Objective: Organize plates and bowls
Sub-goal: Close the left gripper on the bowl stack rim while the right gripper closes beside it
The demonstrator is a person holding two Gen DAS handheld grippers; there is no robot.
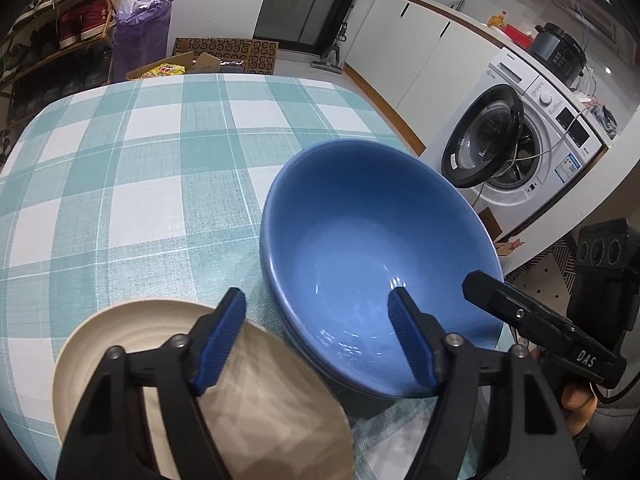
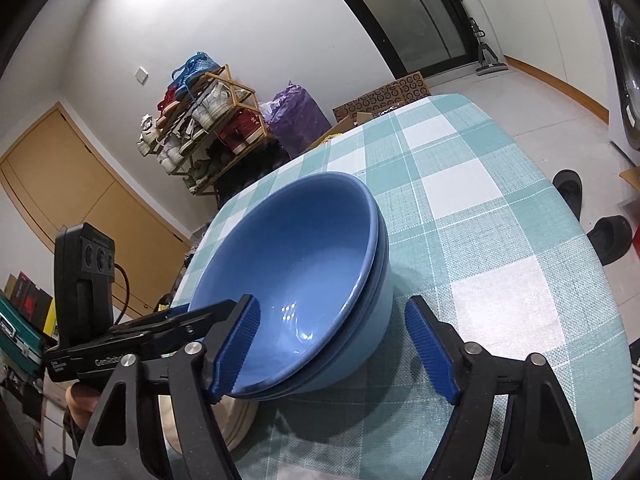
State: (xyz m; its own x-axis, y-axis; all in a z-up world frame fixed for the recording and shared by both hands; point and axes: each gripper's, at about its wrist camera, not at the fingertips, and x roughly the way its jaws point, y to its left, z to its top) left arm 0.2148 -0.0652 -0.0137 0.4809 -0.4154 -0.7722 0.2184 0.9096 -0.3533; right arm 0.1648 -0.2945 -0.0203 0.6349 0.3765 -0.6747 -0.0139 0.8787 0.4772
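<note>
Your left gripper [image 1: 316, 338] and right gripper [image 2: 332, 350] both have fingers spread wide, holding nothing. The stacked blue bowls [image 2: 304, 280] sit on the checked tabletop [image 1: 140, 168] beside a cream plate [image 1: 120, 332]. One gripper reads "DAS".

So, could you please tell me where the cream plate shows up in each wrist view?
Left wrist: cream plate at bottom left, partly under the left gripper.
Right wrist: only its edge, bottom left, beneath the blue bowls.
Shared landmark: the blue bowls.
</note>
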